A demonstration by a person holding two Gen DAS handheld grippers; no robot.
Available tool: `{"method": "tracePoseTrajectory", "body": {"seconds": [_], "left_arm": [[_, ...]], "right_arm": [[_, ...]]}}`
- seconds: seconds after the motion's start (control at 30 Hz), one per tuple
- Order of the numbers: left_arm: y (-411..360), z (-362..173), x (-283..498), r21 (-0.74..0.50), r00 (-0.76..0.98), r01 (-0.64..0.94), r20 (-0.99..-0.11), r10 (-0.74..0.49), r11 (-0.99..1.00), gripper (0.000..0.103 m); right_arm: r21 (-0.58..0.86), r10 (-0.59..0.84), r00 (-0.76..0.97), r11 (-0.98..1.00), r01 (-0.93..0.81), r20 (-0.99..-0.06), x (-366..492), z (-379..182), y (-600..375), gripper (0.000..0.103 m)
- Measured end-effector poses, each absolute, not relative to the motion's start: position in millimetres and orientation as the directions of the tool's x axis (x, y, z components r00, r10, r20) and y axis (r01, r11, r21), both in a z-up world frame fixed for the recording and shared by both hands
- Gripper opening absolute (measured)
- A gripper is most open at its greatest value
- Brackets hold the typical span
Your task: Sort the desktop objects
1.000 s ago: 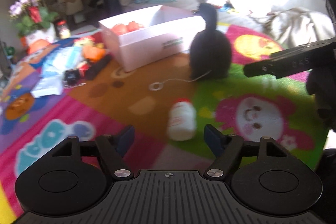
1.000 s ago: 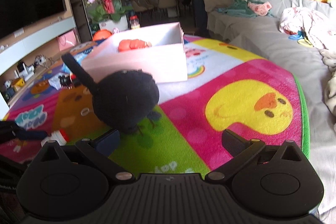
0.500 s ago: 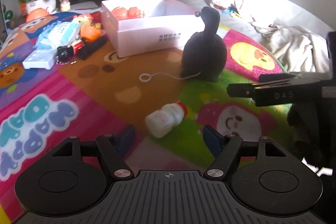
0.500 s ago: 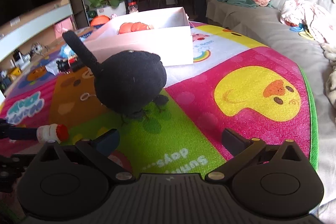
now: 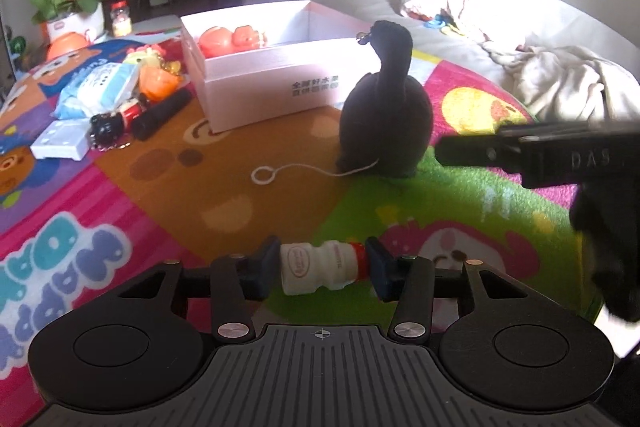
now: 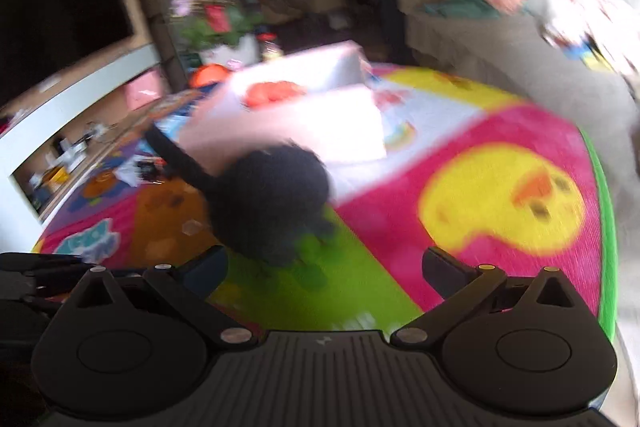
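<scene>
White little bottle (image 5: 320, 266) lies sideways on the bright mat (image 5: 460, 195), between the closing jaws of the left gripper (image 5: 322, 267), whose pads touch both its ends. Right gripper (image 6: 324, 269) is spread wide, empty, near the black plush toy (image 6: 264, 203).

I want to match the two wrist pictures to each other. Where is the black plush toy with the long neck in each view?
Left wrist view: the black plush toy stands centre-right, in front of the white box, neck upright.
Right wrist view: blurred, the toy sits left of centre, its neck slanting up-left, the box behind it.
Shared landmark: the white box holding orange toys.
</scene>
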State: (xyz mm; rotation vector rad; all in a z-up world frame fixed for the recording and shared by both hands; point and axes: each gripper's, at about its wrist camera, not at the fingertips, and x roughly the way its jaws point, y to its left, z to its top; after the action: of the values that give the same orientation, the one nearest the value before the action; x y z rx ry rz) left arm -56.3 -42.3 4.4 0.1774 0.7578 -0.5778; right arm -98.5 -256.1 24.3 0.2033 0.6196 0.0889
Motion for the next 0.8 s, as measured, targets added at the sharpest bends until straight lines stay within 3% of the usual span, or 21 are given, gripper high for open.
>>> {"method": "tracePoseTrajectory", "body": {"seconds": [0.2, 0.33, 0.37, 0.4, 0.5, 0.63, 0.8], "left_arm": [[-21, 5, -63, -0.071, 0.589, 0.53, -0.686, -0.427, 0.845, 0.051], [-10, 6, -67, -0.073, 0.599, 0.515, -0.682, -0.42, 0.854, 0.051], [-8, 7, -68, -0.072, 0.603, 0.512, -0.68, -0.417, 0.856, 0.051], [-5, 8, -69, -0.071, 0.607, 0.51, -0.676, -0.417, 0.857, 0.051], [-2, 16, -72, -0.078, 0.62, 0.512, -0.656, -0.431, 0.855, 0.051], [-9, 38, -65, -0.053, 0.667, 0.529, -0.591, -0.453, 0.847, 0.051], [-33, 83, -48, 0.044, 0.754, 0.558, -0.443, -0.485, 0.829, 0.051]], "right_arm": [[-0.058, 0.137, 0.81, 0.977, -0.207, -0.571, -60, 34, -213, 0.103], [0.041, 0.17, 0.742, 0.981, -0.19, -0.648, -24, 23, -213, 0.103], [0.067, 0.177, 0.727, 0.982, -0.178, -0.664, -19, 21, -214, 0.097], [0.082, 0.174, 0.715, 0.983, -0.162, -0.677, -17, 19, -214, 0.082], [0.076, 0.15, 0.712, 0.988, -0.135, -0.686, -26, 28, -218, 0.08], [0.099, 0.189, 0.771, 0.982, -0.162, -0.608, -58, 79, -232, 0.08], [0.043, 0.125, 0.916, 0.992, -0.117, -0.382, -100, 159, -250, 0.08]]}}
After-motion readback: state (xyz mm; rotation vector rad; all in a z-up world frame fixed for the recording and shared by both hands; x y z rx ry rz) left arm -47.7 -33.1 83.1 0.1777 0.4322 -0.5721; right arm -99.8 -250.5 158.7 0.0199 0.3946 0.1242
